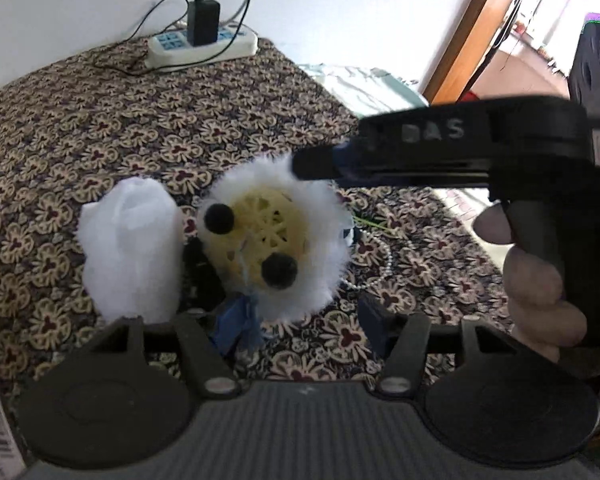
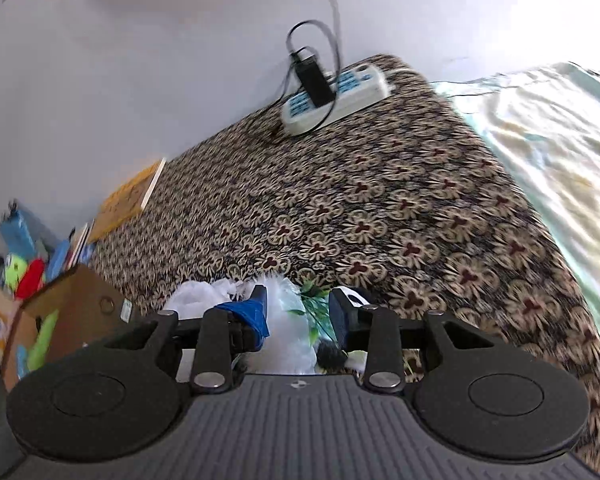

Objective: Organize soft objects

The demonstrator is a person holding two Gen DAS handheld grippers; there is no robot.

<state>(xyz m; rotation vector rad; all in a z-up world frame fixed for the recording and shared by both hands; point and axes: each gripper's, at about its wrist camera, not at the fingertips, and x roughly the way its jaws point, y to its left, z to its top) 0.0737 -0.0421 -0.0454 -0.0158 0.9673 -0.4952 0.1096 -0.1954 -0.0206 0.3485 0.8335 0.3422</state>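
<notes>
A round toy of cream woven wicker ringed with white fluffy fur (image 1: 276, 240), with two black pompoms on its face, is lying near the middle of the bench covered in a brown and cream floral cloth (image 1: 100, 128), just beside a crumpled wad of white gauzy fabric (image 1: 130, 248) on its left. A thin string of small white beads (image 1: 380, 268) is curling on the cloth to the toy's right. The left tool (image 1: 300, 324), black plastic with blue-taped tips, is hanging spread above the near side of the toy, gripping nothing. The left wrist view alone is showing the right tool (image 1: 320, 164) reaching in from the right, a bare hand wrapped around its handle; its tip is overlapping the toy's fur at the upper right, though whether it is touching cannot be told. The right wrist view is showing that tool (image 2: 298, 312) with its fingers spread, white fluff and green leaves between them, and also an open brown cardboard box (image 2: 68, 312) at the bench's left edge with bright soft things behind it. A white power strip with a black adapter (image 1: 202, 40) is sitting at the far edge against a pale wall, and a light rumpled sheet (image 2: 548, 140) is lying beyond the right edge.
</notes>
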